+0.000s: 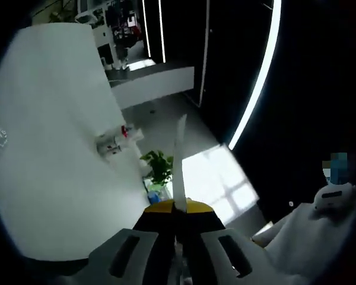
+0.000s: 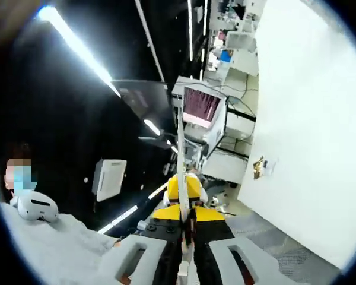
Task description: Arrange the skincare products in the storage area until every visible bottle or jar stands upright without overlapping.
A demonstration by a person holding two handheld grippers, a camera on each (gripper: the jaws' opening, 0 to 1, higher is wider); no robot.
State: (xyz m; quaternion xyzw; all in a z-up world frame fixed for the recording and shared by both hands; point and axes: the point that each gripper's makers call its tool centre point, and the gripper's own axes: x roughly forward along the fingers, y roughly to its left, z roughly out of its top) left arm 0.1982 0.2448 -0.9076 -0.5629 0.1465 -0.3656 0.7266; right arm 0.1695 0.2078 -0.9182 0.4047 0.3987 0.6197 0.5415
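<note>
In the left gripper view my left gripper (image 1: 180, 127) is shut, its two pale jaws pressed into one thin blade with nothing between them. It points at a tilted room, toward a green potted plant (image 1: 159, 165) and a few small red and white items (image 1: 114, 143) by a large white surface (image 1: 53, 136). In the right gripper view my right gripper (image 2: 180, 122) is shut the same way and holds nothing. It points toward a screen with a pinkish picture (image 2: 201, 104) on a cluttered desk.
A person in grey with a white headset sits at the right of the left gripper view (image 1: 334, 199) and at the lower left of the right gripper view (image 2: 33, 205). A big white wall (image 2: 311, 119) fills the right side. Long ceiling light strips (image 1: 261, 77) cross dark areas.
</note>
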